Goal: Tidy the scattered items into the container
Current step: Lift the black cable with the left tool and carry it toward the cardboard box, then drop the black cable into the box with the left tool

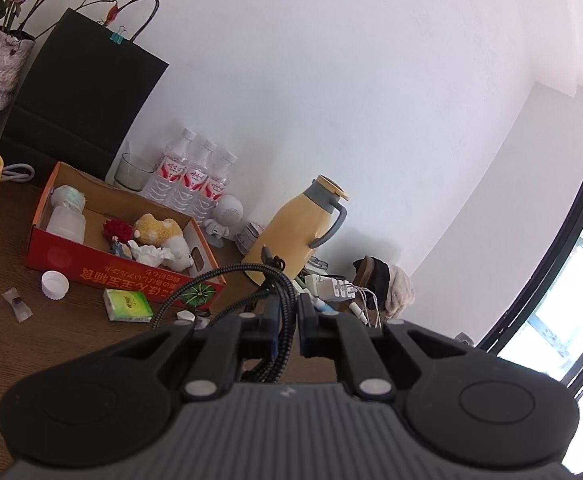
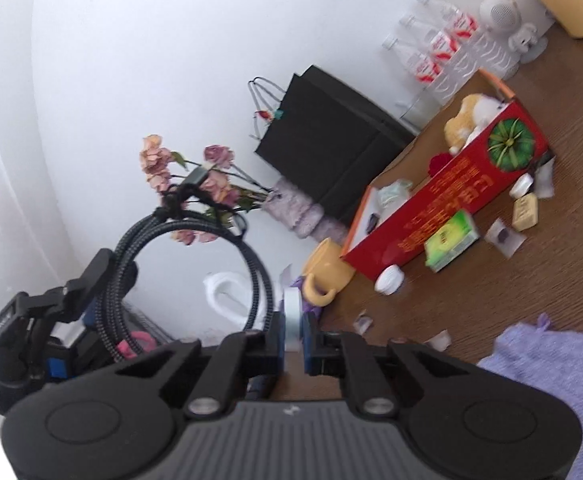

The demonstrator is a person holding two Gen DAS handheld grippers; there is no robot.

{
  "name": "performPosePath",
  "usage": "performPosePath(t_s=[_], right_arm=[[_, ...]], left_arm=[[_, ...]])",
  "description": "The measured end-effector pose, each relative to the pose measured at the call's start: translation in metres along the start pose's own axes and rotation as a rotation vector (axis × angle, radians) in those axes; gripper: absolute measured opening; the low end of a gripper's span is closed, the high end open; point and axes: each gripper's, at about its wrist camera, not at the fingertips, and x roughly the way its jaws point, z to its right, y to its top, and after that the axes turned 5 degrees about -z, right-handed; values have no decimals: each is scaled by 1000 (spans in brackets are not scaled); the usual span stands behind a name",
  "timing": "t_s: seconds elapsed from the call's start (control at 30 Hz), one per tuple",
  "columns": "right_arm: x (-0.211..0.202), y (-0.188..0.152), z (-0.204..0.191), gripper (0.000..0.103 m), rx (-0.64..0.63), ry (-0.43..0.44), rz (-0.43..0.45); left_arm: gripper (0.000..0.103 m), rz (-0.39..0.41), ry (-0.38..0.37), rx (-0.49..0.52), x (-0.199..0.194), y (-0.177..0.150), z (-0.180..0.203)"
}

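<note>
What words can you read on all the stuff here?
Red box: printed characters, upside down, too blurred to read.
Water bottles: red label print, too small.
Green packet: print too blurred.
So nothing can be quoted.

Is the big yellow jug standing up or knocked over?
Standing up. The tall yellow thermos jug rests on its base on the brown wooden table, with its grey lid and spout on top.
</note>
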Motion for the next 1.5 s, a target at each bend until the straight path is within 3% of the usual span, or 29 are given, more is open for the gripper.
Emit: performPosePath(t_s=[0.03,0.13,0.3,0.5,0.63,0.73,0.9,1.0,1.1,1.23,1.3,1.37,1.4,1.47,1.5], right_arm=[[-1,3,-1,7,-38,-89,13],[-2,-1,-22,8,-314,-412,46],[-6,-23,-53,8,-602,-597,-1],[-21,-39,-66,8,-659,-626,-25],[-24,-36,-78,8,-696,-626,-7],[-15,-12,-86,8,-730,-619,24],[13,62,-89,7,-744,-631,59],[45,108,-81,7,-737,-645,39],[80,150,-61,7,-658,-622,2],[132,182,-21,6,-577,-646,-90],[145,188,-3,5,-535,-637,-143],[146,194,7,7,-503,-613,-141],[147,195,10,9,-502,-620,-162],[140,191,9,14,-528,-643,-171],[135,185,7,21,-559,-649,-176]], left_arm=[[9,7,7,4,-2,1,-1],[9,22,86,57,-4,-1,-2],[9,-25,368,210,19,-34,-4],[9,-41,497,211,23,-71,-18],[9,-20,501,258,27,-67,-12],[10,2,492,293,43,-39,-9],[10,57,486,414,84,27,-11],[10,51,465,365,121,73,-31],[10,-18,431,249,168,110,-65],[10,-102,475,112,230,129,-106],[11,-169,517,131,258,126,-118],[11,-220,566,166,283,122,-130],[12,-250,557,166,292,120,-137],[27,-296,489,134,296,122,-146],[42,-306,444,118,294,125,-146]])
